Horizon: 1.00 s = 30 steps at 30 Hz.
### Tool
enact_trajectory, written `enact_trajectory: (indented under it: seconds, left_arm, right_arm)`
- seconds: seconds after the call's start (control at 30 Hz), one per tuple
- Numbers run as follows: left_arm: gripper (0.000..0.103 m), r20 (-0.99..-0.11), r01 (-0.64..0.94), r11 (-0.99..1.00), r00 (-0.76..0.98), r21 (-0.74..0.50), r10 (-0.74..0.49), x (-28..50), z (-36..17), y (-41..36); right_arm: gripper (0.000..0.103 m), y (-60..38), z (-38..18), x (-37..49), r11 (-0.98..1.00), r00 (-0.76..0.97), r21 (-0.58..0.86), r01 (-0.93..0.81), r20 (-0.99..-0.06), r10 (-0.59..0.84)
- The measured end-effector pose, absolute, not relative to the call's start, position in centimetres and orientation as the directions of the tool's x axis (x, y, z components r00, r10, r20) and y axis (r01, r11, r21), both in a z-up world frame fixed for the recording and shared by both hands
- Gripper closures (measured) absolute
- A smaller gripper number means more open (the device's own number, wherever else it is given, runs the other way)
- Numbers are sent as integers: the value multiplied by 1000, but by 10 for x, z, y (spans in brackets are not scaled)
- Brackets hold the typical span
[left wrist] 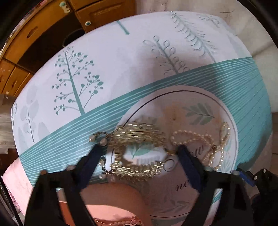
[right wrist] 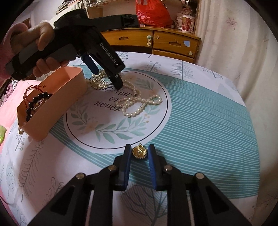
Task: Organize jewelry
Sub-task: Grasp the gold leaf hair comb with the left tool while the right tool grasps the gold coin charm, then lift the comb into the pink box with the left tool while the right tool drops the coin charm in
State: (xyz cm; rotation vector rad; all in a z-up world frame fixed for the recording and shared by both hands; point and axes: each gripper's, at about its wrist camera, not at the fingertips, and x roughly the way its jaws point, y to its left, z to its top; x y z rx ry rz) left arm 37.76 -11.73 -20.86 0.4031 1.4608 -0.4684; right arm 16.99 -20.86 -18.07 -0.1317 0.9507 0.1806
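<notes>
On the tree-printed tablecloth [right wrist: 199, 111], the pickup step is in hand. The left gripper [left wrist: 139, 151] angles steeply down, fingers wide apart around the gold beaded tassel earrings [left wrist: 137, 147]; next it must squeeze and lift toward the pink plastic tray [right wrist: 57, 97] at eight o'clock. The right gripper [right wrist: 139, 153], held low, brackets a round gold pendant [right wrist: 139, 152], not yet clamped.

We're in a home, a lived-in room: beyond the tool sits a wooden cabinet [right wrist: 173, 43] with drawers, a red plastic bag [right wrist: 152, 13] on top, a pale curtain [right wrist: 234, 43] off right, and a tree-print tablecloth [right wrist: 208, 121] underneath.
</notes>
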Motion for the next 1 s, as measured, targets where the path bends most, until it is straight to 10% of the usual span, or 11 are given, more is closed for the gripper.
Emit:
enact_trajectory:
  seconds: [1.0]
  left_arm:
    - [33, -941, 476, 877, 265, -62, -210, 360, -65, -55]
  right_arm:
    - [84, -176, -117, 170, 981, 690, 60, -185, -702, 173]
